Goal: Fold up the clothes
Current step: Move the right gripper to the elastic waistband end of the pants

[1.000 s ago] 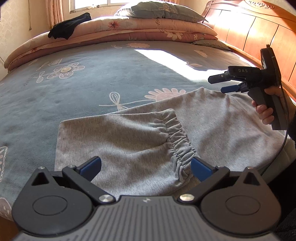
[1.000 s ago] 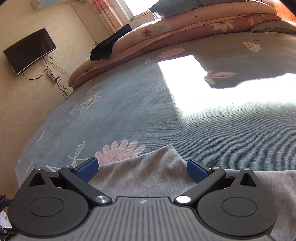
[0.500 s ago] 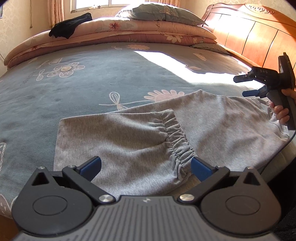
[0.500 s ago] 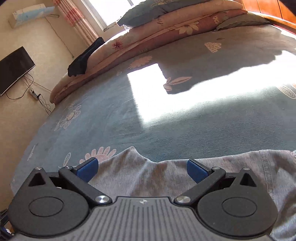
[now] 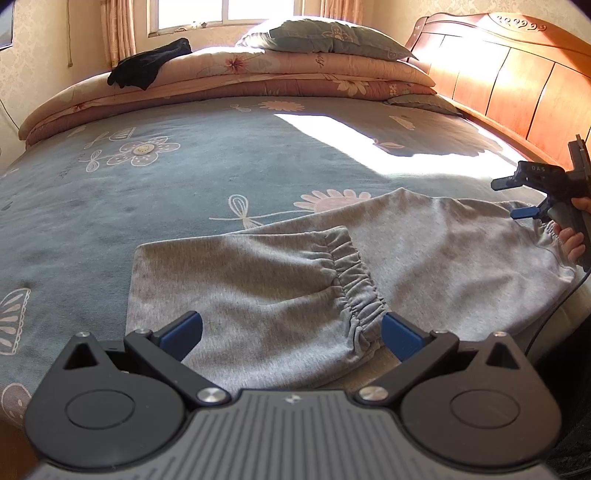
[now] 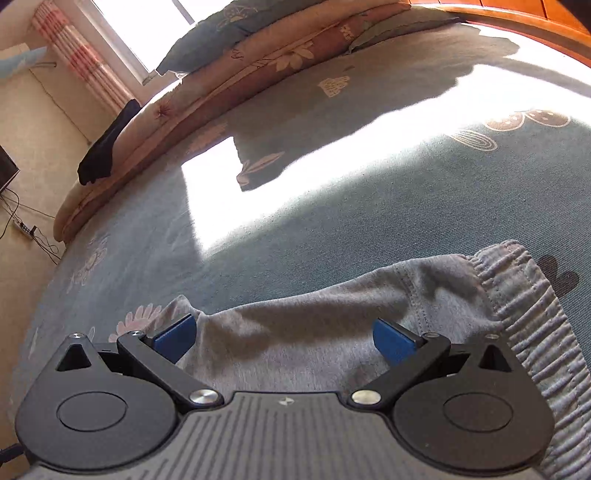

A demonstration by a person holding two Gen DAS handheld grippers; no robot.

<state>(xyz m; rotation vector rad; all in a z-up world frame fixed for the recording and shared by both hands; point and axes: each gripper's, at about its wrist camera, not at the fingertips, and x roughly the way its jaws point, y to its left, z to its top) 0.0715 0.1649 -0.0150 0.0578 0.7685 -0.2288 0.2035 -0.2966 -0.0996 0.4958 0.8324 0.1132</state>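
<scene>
Grey sweatpants [image 5: 424, 251] lie on the blue-grey flowered bedspread [image 5: 184, 177] near its front edge. The leg end is folded back over them, its elastic cuff [image 5: 354, 280] on top. My left gripper [image 5: 291, 332] is open and empty, just above the folded leg. My right gripper [image 5: 517, 197] shows at the far right, open, above the waistband end. In the right wrist view my right gripper [image 6: 284, 338] is open over the grey cloth [image 6: 314, 332], with the ribbed waistband [image 6: 532, 317] at the right.
Folded quilts [image 5: 258, 77] and a pillow [image 5: 325, 35] are stacked at the far side, with a black garment [image 5: 151, 68] on them. A wooden headboard [image 5: 517, 81] runs along the right. A sunlit patch [image 5: 351, 136] lies mid-bed.
My right gripper has moved to the right, from the middle of the pants to the waistband end. My left gripper has hardly moved. The pants lie as before.
</scene>
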